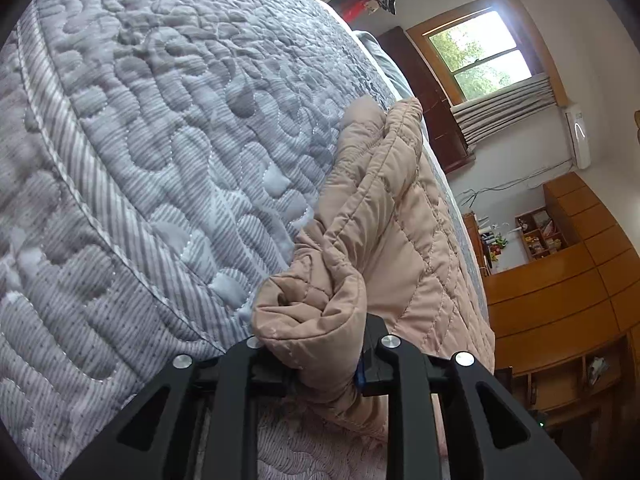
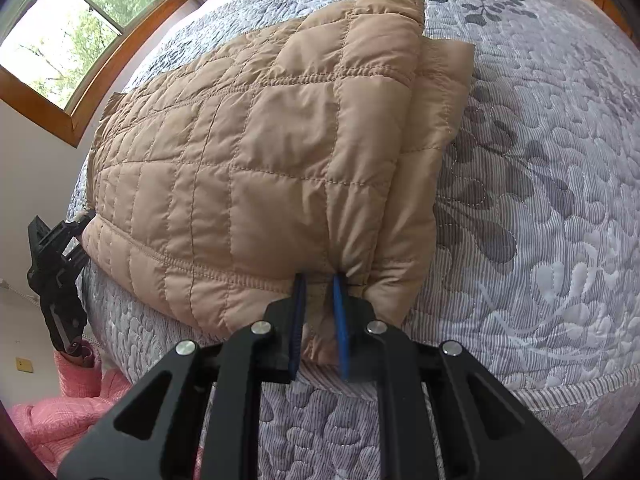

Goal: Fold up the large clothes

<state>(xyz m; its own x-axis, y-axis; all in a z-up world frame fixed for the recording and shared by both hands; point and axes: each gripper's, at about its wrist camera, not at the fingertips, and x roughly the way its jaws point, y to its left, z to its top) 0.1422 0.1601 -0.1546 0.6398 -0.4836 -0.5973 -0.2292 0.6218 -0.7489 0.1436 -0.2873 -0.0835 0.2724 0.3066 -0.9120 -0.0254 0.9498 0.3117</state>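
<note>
While both grippers clamp the tan quilted jacket (image 2: pixel 256 152) at its near edge, left gripper (image 1: pixel 326 368) and right gripper (image 2: pixel 318 312), open bed quilt (image 2: pixel 540 220) spreads right of frame.

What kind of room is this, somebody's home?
Most likely a home bedroom. A bed with a grey quilted bedspread fills the view, a tan quilted jacket lies on it, and wooden cabinets stand near a curtained window.
</note>
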